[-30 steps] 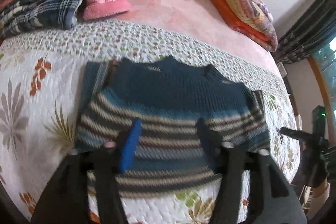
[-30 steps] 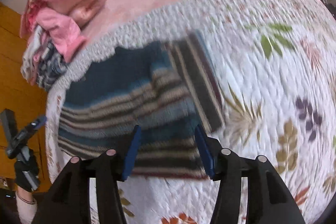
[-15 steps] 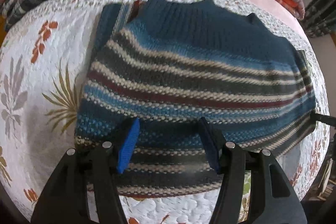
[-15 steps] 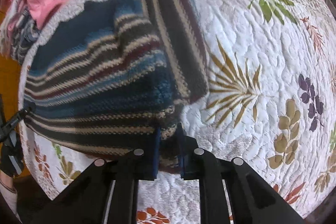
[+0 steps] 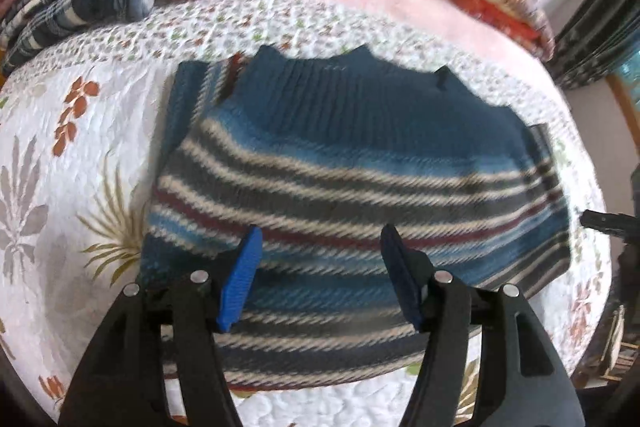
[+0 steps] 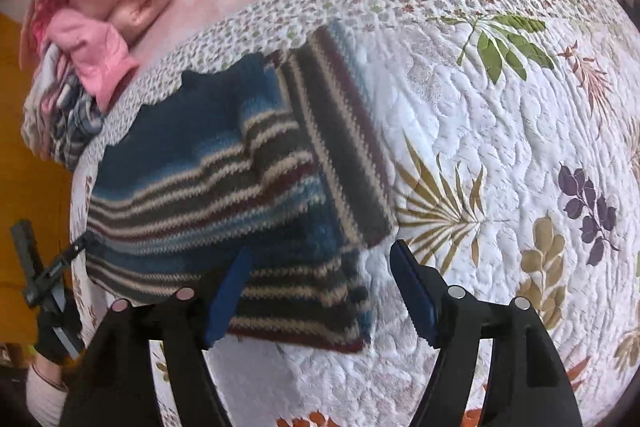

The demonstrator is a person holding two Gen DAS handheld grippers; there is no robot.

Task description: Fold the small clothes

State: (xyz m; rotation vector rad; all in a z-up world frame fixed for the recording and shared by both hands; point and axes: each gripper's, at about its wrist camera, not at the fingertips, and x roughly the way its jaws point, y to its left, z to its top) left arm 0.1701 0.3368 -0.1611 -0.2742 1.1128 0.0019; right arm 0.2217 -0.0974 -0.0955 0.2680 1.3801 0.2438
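Both claws gape with nothing in them: left claw and right claw hover over the striped sweater on the bed quilt. Risk: the tucked sleeve probably flops out if a grab snags only the top layer.

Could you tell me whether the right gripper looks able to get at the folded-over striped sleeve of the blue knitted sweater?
Probably yes. The right gripper is open just short of the sleeve, which lies uppermost on the sweater, with nothing on top of it.
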